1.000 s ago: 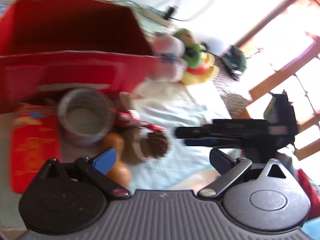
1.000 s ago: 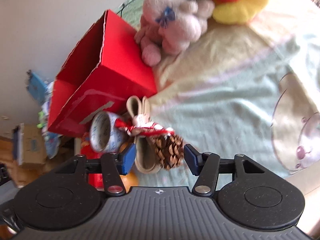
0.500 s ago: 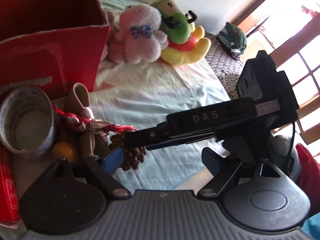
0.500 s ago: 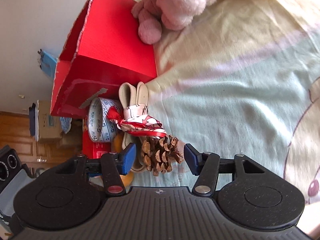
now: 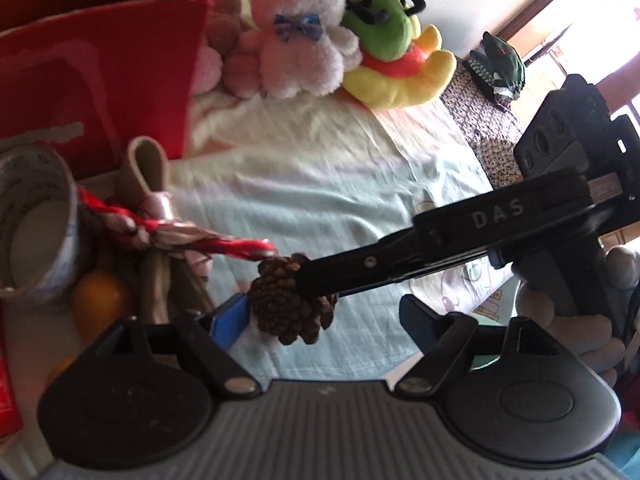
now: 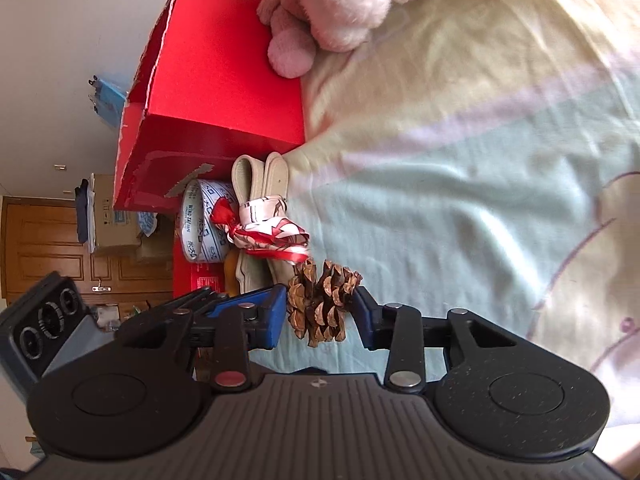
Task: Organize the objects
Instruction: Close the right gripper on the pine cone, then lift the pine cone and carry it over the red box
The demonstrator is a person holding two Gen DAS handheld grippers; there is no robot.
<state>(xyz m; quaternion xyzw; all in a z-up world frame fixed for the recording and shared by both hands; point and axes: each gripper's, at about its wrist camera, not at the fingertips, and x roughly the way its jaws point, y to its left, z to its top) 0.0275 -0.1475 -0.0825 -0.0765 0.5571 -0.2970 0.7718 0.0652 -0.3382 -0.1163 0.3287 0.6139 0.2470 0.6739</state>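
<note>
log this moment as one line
right tongs: closing around pine cone | left tongs: open, empty | red box: behind

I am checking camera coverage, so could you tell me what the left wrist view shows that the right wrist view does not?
Only the left wrist view shows the green and yellow plush, the window and the right gripper from outside. Only the right wrist view shows the wooden door and cardboard boxes. Both show the pine cone, red box, tape roll and pink plush.
</note>
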